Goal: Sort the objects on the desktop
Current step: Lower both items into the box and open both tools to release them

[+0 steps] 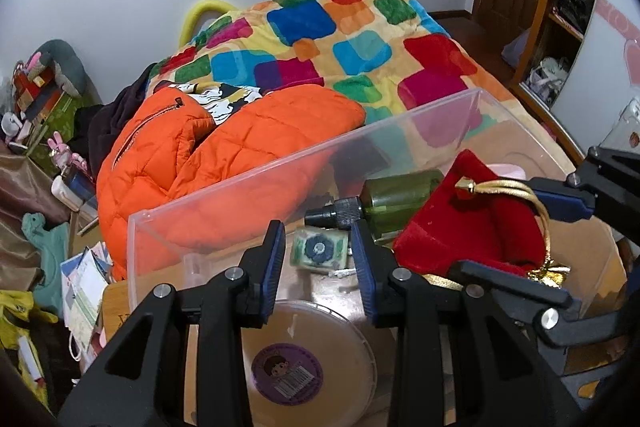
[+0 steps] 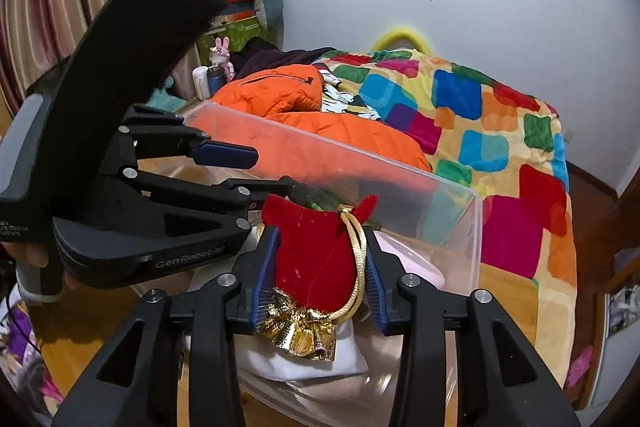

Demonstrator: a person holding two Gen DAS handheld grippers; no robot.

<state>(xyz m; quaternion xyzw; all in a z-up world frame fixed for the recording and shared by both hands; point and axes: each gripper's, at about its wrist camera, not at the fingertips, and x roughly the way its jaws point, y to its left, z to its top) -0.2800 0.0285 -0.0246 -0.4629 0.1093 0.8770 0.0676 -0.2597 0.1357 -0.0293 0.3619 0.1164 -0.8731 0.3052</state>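
A clear plastic box (image 1: 240, 179) stands on the wooden desk, and both grippers reach into it. Inside it lies a red velvet pouch (image 2: 316, 259) with gold trim and a gold cord. My right gripper (image 2: 322, 239) straddles the pouch, its blue pads at either side and slack, so it is open. In the left wrist view the same pouch (image 1: 460, 227) sits between the right gripper's fingers (image 1: 498, 227). My left gripper (image 1: 317, 239) is open and holds nothing. It hovers over a small green packet (image 1: 318, 249) and a green bottle (image 1: 400, 195) with a black cap.
A round tan lidded tub (image 1: 304, 347) sits under the left gripper. A pink item (image 2: 408, 259) and a white pad (image 2: 320, 363) lie in the box (image 2: 360, 163). Beyond it are an orange jacket (image 1: 240, 147) and a colourful blanket (image 1: 360, 27).
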